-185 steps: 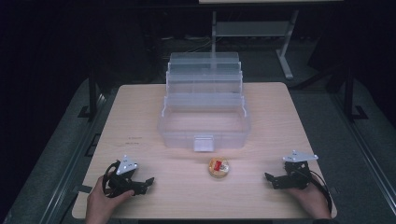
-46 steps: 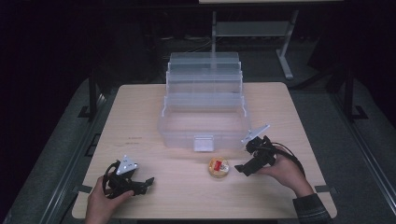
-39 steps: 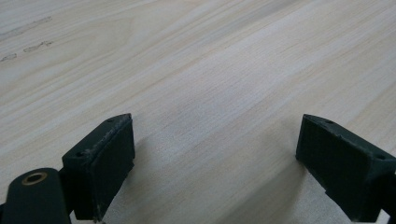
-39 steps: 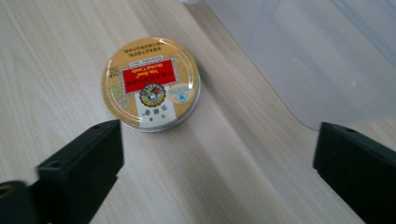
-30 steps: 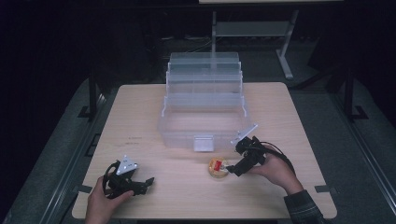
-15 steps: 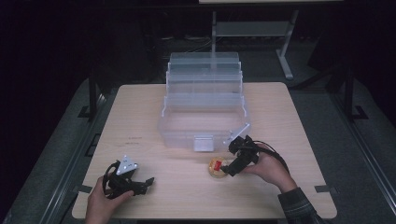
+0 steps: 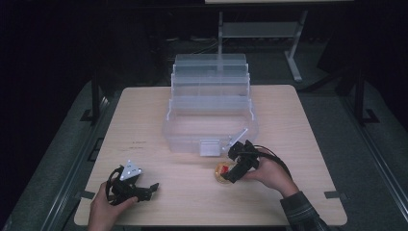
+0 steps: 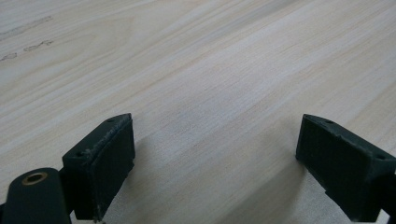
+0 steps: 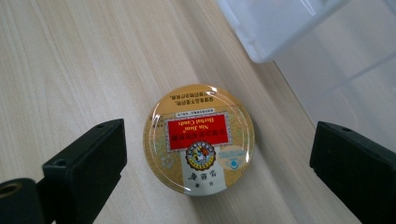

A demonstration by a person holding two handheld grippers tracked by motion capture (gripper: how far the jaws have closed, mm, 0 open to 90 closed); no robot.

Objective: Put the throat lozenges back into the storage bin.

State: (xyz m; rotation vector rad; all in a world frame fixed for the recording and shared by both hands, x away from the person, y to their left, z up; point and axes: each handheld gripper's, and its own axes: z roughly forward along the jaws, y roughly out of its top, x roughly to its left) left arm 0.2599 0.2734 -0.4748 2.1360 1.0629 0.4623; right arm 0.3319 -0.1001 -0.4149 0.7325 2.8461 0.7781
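Observation:
A small round gold tin with a red label point(image 7: 222, 173) point(image 9: 201, 138) lies flat on the wooden table point(image 7: 159, 122), just in front of a clear plastic tiered box point(image 7: 210, 115). My right gripper point(image 7: 230, 176) point(image 9: 219, 168) hovers over the tin, open, with one jaw on each side of it and not touching. Near the table's front left my left gripper point(image 7: 153, 187) point(image 8: 215, 172) rests in a hand, open, with bare wood between its jaws.
The clear box stands open at the table's middle, its latch point(image 7: 210, 147) facing the front; a corner of it point(image 9: 280, 28) lies close beyond the tin. Faint pencil marks point(image 7: 139, 143) sit left of the box. Dark floor and a metal stand point(image 7: 293, 48) lie behind.
My right gripper has moved from the table's front right toward the left and now hangs over the tin. The left gripper has stayed in place.

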